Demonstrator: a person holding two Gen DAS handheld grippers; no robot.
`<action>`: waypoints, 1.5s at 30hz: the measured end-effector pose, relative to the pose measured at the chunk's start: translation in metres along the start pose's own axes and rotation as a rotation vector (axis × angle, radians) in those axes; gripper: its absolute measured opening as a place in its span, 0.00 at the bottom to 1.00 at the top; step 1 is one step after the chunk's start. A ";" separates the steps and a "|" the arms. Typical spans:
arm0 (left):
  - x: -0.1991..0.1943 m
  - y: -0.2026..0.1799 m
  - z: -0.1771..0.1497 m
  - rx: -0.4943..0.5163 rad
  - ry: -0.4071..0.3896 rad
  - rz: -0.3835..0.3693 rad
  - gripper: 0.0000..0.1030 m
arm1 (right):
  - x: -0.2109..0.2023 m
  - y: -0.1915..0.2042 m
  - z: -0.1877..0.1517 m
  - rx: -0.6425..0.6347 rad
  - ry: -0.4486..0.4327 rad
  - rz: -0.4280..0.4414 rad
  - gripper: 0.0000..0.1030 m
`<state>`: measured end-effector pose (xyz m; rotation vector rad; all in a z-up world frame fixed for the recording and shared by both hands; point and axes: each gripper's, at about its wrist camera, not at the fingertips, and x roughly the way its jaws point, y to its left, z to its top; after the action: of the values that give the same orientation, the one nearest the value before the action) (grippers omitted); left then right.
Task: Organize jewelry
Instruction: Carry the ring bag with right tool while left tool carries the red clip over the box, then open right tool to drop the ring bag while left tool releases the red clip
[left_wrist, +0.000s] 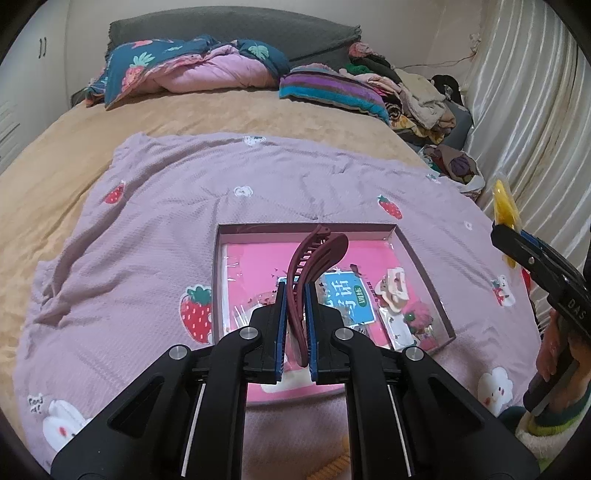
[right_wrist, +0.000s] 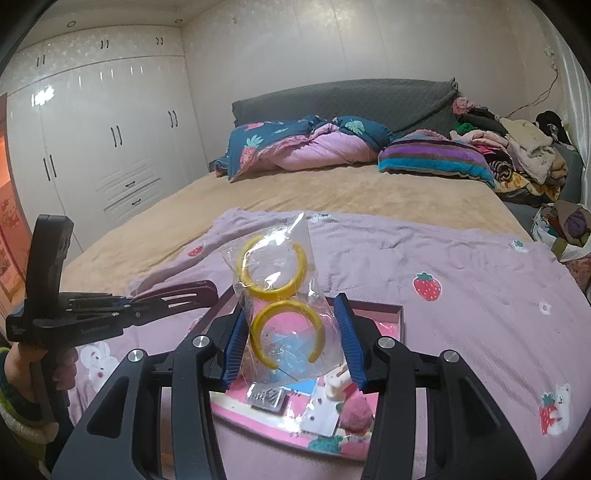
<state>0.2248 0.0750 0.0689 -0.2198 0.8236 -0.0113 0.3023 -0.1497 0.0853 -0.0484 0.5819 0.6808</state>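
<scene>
Two tools hold items above the pink-lined tray (left_wrist: 424, 266) at lower centre: the left tool (left_wrist: 295, 295) clamps tight on a maroon hair clip (left_wrist: 314, 258), the right tool (right_wrist: 291, 332) pinches a clear bag of yellow hoops (right_wrist: 275, 280).

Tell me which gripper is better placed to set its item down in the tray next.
Left, probably. The left gripper, shut on the maroon hair clip, hangs right over the tray. The right gripper, holding the bagged yellow hoops, appears off to the tray's side.
</scene>
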 end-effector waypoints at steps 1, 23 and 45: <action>0.004 0.000 0.000 -0.002 0.005 -0.004 0.03 | 0.004 -0.002 0.000 0.002 0.003 -0.001 0.43; 0.082 -0.036 -0.013 0.012 0.118 -0.075 0.03 | 0.060 -0.063 -0.058 0.107 0.163 -0.139 0.43; 0.107 -0.029 -0.027 0.016 0.150 0.001 0.03 | 0.095 -0.041 -0.088 0.052 0.305 -0.090 0.44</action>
<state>0.2802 0.0316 -0.0213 -0.2053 0.9727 -0.0333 0.3432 -0.1462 -0.0442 -0.1311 0.8852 0.5735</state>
